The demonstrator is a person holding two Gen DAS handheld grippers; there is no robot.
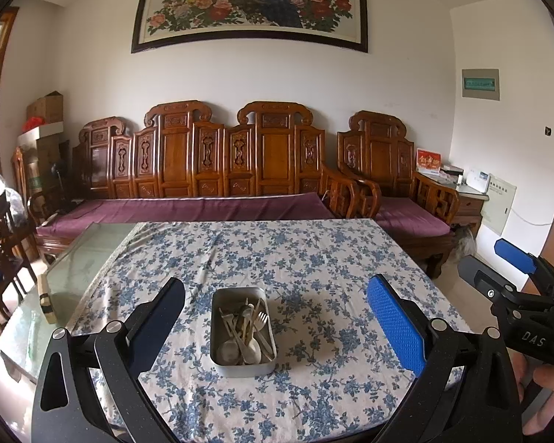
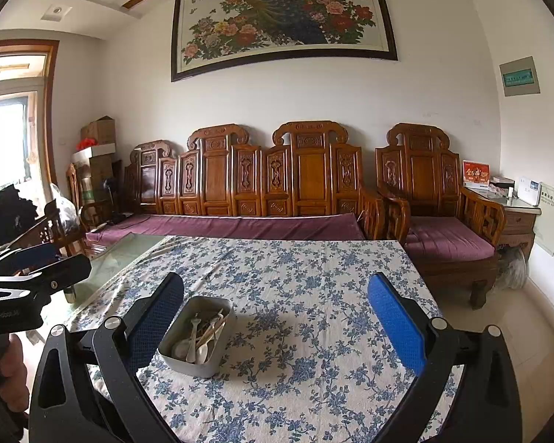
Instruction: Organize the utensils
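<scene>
A grey metal tin (image 1: 240, 367) stands on the floral tablecloth (image 1: 306, 258), holding several spoons, forks and chopsticks (image 1: 245, 326). My left gripper (image 1: 277, 328) is open and empty, held above the table's near edge with the tin between its fingers in view. My right gripper (image 2: 277, 328) is open and empty too; the tin (image 2: 188, 363) lies low left beside its left finger (image 2: 155, 317). The right gripper also shows at the right edge of the left wrist view (image 1: 513, 280). The left gripper shows at the left edge of the right wrist view (image 2: 29, 269).
The cloth (image 2: 314, 277) covers a glass-topped table (image 1: 81, 258). A carved wooden sofa (image 1: 210, 162) with purple cushions stands behind it, an armchair (image 1: 399, 184) and side cabinet (image 1: 469, 199) at right. Dark chairs (image 1: 0, 243) stand at left.
</scene>
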